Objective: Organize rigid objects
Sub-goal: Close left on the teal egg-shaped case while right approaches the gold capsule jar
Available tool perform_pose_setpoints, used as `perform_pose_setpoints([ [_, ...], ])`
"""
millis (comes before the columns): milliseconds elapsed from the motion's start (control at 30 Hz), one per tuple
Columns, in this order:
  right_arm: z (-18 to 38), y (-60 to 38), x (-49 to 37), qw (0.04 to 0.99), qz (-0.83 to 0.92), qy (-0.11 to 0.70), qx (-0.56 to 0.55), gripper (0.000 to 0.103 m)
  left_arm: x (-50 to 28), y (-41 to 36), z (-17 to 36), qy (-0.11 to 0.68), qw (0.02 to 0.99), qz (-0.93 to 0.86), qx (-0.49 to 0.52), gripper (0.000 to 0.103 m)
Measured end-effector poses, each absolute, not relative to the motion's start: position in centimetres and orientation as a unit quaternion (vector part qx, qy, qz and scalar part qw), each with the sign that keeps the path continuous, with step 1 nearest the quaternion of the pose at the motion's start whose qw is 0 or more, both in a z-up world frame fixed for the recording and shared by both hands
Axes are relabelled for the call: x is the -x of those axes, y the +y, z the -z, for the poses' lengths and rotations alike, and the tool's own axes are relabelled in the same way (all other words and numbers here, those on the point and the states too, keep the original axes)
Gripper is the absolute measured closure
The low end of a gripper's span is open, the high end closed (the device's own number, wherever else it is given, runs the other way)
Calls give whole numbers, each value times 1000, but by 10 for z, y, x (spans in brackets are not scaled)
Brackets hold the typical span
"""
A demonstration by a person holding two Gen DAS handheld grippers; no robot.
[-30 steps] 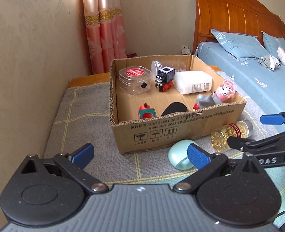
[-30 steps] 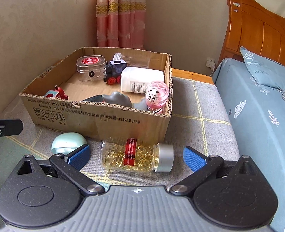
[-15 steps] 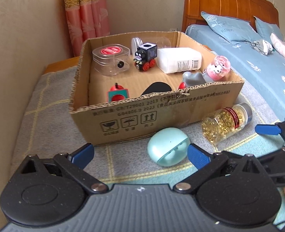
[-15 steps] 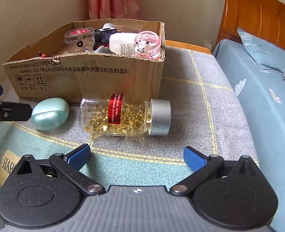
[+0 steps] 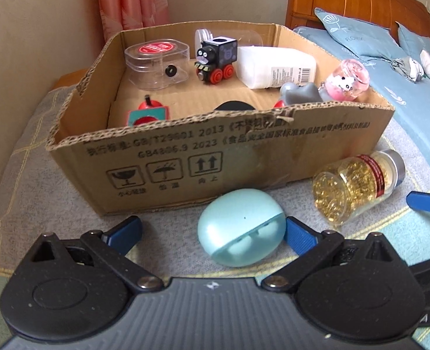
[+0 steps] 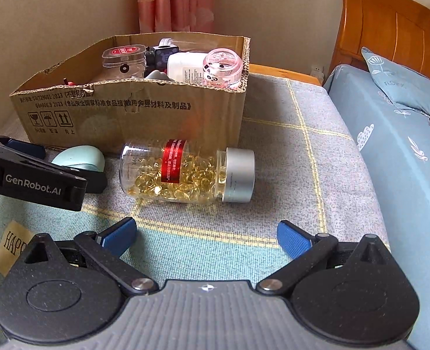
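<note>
Evidently, the left gripper [image 5: 213, 230] is spread around the mint earbud case [image 5: 241, 227] beside the cardboard box [image 5: 185, 157]; the right gripper [image 6: 206, 233], also spread, is aimed at the capsule bottle [image 6: 185, 172].

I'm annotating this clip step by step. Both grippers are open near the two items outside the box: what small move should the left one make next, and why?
Probably ease the left gripper forward and close on the teal case. The case lies on the blanket just in front of the cardboard box, already partly between the open fingers, nearer the right one. The right gripper faces the capsule bottle, so each has its own target.
</note>
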State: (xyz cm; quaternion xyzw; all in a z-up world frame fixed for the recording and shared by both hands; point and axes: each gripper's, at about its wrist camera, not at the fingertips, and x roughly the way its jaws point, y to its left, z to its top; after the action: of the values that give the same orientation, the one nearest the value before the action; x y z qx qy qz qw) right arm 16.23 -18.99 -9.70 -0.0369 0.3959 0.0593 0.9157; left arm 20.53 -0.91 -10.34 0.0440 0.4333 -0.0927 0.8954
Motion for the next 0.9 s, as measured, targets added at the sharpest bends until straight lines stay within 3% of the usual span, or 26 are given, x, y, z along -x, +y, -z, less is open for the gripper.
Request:
perform_pose_setpoints([
  [267,98,-189,-162,918,-62,389,38,0,-189,29,103,437,896,69,-32,1],
  [633,98,-191,-159,919,-73,385,42,0,-192,11,104,410,902,124,-53,6],
  [700,99,-191,-158,920,-75,383,42,0,-192,13,102,407,903,124,-51,12],
  [767,99,-191,-158,921,-74,381,41,0,-191,16,99,404,906,117,-48,34],
  [833,99,-191,-158,922,-74,378,41,0,-191,16,97,405,906,118,-46,43],
  [900,99,-191,-158,922,-75,378,41,0,-191,16,96,406,906,115,-45,43],
])
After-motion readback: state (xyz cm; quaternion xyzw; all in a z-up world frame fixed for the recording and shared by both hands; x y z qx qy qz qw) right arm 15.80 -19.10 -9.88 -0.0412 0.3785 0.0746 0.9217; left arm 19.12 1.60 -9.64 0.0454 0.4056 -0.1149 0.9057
